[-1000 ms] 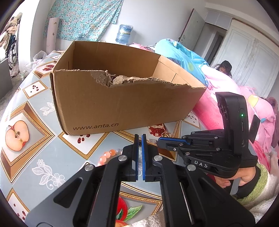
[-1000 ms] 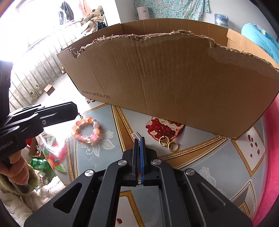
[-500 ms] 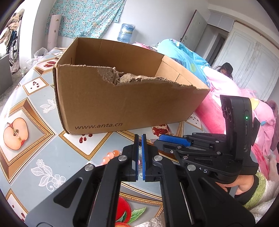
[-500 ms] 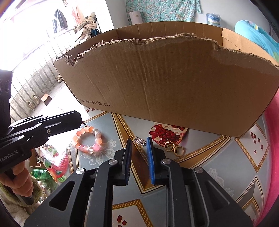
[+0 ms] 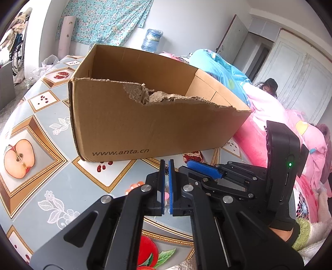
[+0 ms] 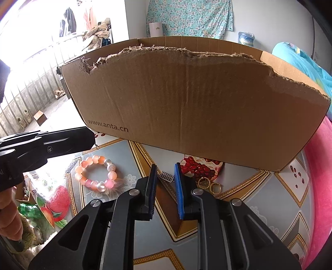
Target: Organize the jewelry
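Two rings (image 6: 209,185) lie just right of the right gripper (image 6: 165,172); its parted, empty jaws straddle a small clip (image 6: 166,176). Left gripper (image 5: 165,166) pressed together.

Cardboard boxes: I count one (image 6: 197,103), mid-table.
Bead bracelets: one (image 6: 96,174), near the table's front edge.
Gold rings: two (image 6: 209,185), touching (beside the box wall).
Small silver clasps: one (image 6: 165,176), I think.

I see a floral curtain (image 5: 108,18) on the far wall, with a water jug (image 5: 152,40) below it. A blue quilt (image 5: 220,66) lies over pink bedding (image 5: 269,122), white wardrobe doors (image 5: 300,83) behind.
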A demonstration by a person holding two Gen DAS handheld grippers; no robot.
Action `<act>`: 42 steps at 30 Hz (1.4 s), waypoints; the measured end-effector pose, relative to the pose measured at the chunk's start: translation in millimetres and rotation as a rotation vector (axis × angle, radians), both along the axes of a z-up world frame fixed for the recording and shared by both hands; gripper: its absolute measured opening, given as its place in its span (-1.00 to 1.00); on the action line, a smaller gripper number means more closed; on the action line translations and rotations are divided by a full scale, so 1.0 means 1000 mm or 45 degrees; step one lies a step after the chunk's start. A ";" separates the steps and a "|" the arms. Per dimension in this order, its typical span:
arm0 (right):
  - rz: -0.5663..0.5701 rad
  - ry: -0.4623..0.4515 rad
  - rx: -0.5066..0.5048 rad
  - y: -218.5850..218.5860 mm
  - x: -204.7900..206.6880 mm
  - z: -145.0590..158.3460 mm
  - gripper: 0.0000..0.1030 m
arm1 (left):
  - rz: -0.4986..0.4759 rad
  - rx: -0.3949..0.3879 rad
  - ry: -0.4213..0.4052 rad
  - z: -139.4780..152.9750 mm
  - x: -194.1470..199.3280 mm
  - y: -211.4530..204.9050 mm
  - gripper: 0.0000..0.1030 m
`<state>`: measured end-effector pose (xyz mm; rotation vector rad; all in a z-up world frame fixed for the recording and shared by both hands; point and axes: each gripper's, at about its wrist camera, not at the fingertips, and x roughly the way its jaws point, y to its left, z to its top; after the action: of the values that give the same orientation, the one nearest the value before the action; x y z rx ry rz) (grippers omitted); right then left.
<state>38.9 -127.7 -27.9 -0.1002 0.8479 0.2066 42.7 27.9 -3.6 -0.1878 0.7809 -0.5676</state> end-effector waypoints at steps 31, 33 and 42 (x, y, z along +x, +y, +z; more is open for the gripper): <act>0.250 0.212 -0.034 0.002 0.000 0.007 -0.84 | 0.007 -0.001 0.007 -0.002 0.001 0.004 -0.96; 0.250 0.236 -0.025 0.002 0.002 0.008 -0.88 | 0.008 -0.004 0.006 -0.002 0.001 0.003 -0.96; 0.214 0.247 0.034 -0.003 0.001 0.007 -0.91 | 0.007 -0.005 0.000 0.002 0.000 0.004 -0.96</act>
<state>40.4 -131.1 -20.5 -0.1281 1.0306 0.3897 42.6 32.0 -2.0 -0.1933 0.7791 -0.5637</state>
